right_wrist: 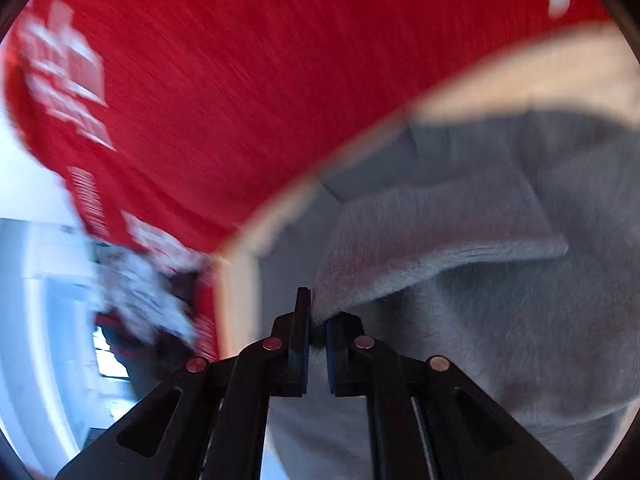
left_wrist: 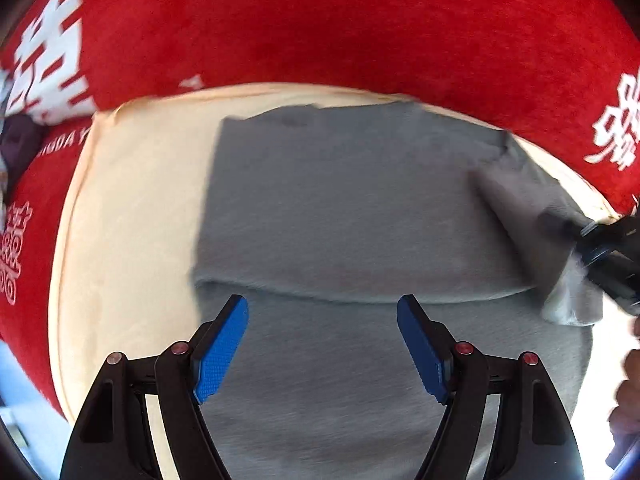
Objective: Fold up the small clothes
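A small grey garment (left_wrist: pixel 340 208) lies on a cream mat (left_wrist: pixel 132 208), its near part folded over. My left gripper (left_wrist: pixel 323 344) is open with its blue pads (left_wrist: pixel 222 352) just above the near grey cloth, holding nothing. My right gripper (right_wrist: pixel 318 320) is shut on a raised flap of the grey garment (right_wrist: pixel 420 236), a sleeve or corner lifted off the rest. In the left wrist view the right gripper (left_wrist: pixel 612 256) shows at the right edge, pinching that flap (left_wrist: pixel 520 200).
A red cloth with white characters (left_wrist: pixel 320 28) covers the surface around the cream mat and fills the far side (right_wrist: pixel 200 100). A dark and white heap (right_wrist: pixel 140 292) lies at the left in the right wrist view, blurred.
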`<state>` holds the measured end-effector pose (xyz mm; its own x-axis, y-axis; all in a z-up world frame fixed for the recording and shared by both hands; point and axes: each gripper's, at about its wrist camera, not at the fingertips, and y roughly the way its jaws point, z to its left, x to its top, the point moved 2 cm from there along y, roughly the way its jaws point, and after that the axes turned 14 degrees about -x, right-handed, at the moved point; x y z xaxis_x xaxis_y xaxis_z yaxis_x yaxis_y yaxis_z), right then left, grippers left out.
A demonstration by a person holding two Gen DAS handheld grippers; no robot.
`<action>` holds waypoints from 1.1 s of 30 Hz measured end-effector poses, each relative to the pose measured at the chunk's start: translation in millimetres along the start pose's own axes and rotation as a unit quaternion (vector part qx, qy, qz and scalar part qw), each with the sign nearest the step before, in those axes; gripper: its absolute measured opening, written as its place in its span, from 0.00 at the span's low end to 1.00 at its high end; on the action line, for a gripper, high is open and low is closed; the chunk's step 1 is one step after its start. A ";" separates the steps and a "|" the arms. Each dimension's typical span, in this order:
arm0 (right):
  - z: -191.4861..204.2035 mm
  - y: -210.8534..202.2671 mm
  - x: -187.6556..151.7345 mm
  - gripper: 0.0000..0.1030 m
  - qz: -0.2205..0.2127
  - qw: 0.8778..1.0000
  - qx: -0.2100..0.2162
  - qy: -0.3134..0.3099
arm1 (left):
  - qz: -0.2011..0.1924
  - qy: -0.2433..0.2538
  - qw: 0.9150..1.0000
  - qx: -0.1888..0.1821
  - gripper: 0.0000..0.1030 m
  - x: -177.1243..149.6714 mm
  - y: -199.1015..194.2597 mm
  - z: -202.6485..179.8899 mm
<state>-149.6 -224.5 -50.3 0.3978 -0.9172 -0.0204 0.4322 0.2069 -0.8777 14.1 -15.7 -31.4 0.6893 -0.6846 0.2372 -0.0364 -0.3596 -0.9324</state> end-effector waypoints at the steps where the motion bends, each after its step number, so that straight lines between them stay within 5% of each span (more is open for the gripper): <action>1: -4.0 10.2 -3.8 0.14 0.010 1.000 -0.026 0.013 | 0.001 -0.005 1.000 0.000 0.75 -2.4 -1.6 7.3; 3: -14.0 10.2 -10.3 0.51 0.003 0.999 -0.009 0.051 | 0.001 -0.011 1.000 -0.002 0.75 -5.7 -4.7 20.8; 5: -24.7 -3.0 -15.1 0.57 -0.021 0.995 0.017 0.097 | 0.002 -0.017 1.000 -0.006 0.75 -9.2 -8.3 33.4; 8: -38.1 -15.8 -10.0 0.55 -0.048 0.988 0.017 0.148 | 0.005 -0.024 1.000 -0.012 0.75 -13.1 -11.2 36.8; 11: -41.2 -18.9 3.1 0.08 -0.059 0.982 0.005 0.178 | 0.006 -0.029 0.999 -0.023 0.75 -17.7 -16.9 40.3; 16: 52.9 -14.9 14.4 0.08 -0.081 0.996 -0.035 -0.020 | 0.004 -0.037 0.999 -0.038 0.75 -19.4 -25.3 53.8; 22: 138.8 58.4 -22.7 0.13 -0.010 0.969 -0.117 -0.215 | 0.005 -0.052 0.998 -0.045 0.75 -14.9 -29.7 69.0; 24: 134.7 79.3 -36.5 0.29 0.029 0.958 -0.154 -0.239 | 0.004 -0.055 0.997 -0.055 0.75 -11.5 -30.8 69.6; 27: 112.5 65.2 -51.7 0.45 0.016 0.959 -0.144 -0.242 | 0.004 -0.054 0.995 -0.081 0.75 -5.8 -29.3 63.0; 33: 50.9 17.2 -61.0 0.46 0.011 0.987 -0.109 -0.119 | 0.011 -0.069 0.981 -0.182 0.75 19.1 -15.4 34.6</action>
<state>-125.3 -147.7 -39.8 0.5953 -0.8020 0.0490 0.2462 0.1240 -0.9612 52.8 -1.4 -21.9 0.7759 -0.6112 0.1561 -0.2902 -0.5657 -0.7719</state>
